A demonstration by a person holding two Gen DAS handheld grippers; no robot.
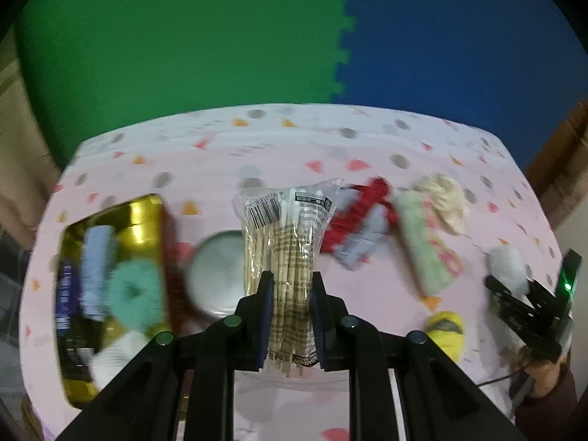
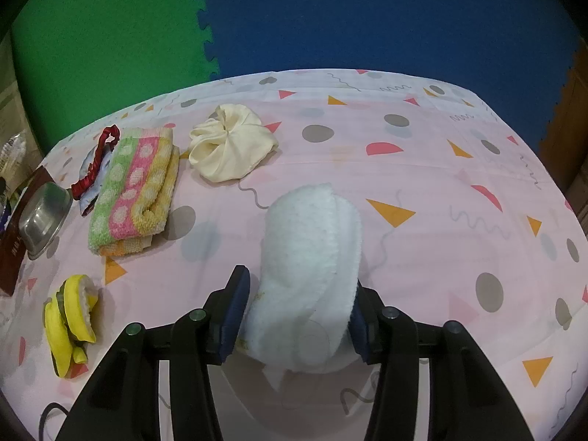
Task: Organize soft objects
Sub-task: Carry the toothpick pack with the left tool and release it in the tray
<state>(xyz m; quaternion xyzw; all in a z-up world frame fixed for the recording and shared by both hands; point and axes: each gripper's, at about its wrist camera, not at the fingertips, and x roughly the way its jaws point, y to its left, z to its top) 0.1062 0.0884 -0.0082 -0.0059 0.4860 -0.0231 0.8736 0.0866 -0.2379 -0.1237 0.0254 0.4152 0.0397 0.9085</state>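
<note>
The left tool (image 1: 290,316) is clamped on a bag of cotton swabs (image 1: 286,242), held above the tabletop (image 1: 294,147) beside the gold box (image 1: 139,220). The right tool (image 2: 297,316) grips a white fluffy cloth (image 2: 308,257) resting on the tabletop.

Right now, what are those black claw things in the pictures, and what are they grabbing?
They are grippers, hand-held tongs a person squeezes. Each carries a camera looking along its fingers, so each picture is one gripper's own view. The left gripper pinches a bag of cotton swabs. The right gripper holds a white fluffy cloth. On the pink tablecloth lie a striped towel, a cream scrunchie, a yellow soft thing and a metal bowl. A gold box holds items already sorted.
</note>
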